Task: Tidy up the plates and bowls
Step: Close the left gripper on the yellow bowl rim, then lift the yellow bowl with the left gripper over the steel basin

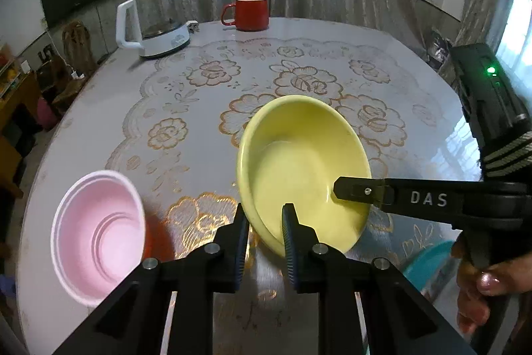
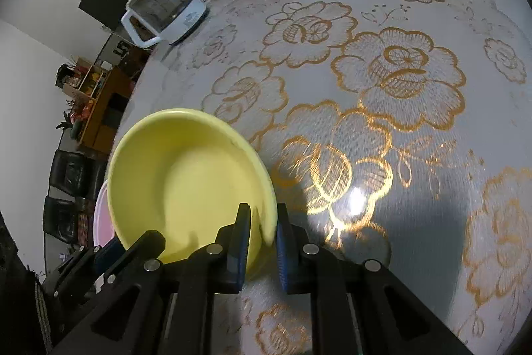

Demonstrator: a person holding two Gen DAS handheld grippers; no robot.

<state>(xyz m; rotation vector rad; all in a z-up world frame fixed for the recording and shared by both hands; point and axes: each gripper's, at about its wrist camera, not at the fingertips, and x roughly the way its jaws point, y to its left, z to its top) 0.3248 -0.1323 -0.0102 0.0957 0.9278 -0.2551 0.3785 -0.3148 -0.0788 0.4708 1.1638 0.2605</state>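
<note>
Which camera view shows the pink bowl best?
The left wrist view: the pink bowl shows whole, its ribbed inside open to the camera. The right wrist view shows only a pink sliver behind the yellow bowl.

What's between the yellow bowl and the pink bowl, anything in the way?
Nothing visible. The yellow bowl is tilted, both grippers clamped on its near rim: left gripper, right gripper. The tablecloth between it and the pink bowl is bare.

Yellow bowl (image 1: 299, 155) is tipped up off the table (image 1: 133, 108), near its front edge; pink ribbed bowl (image 1: 96, 235) sits upright toward the front-left edge.
</note>
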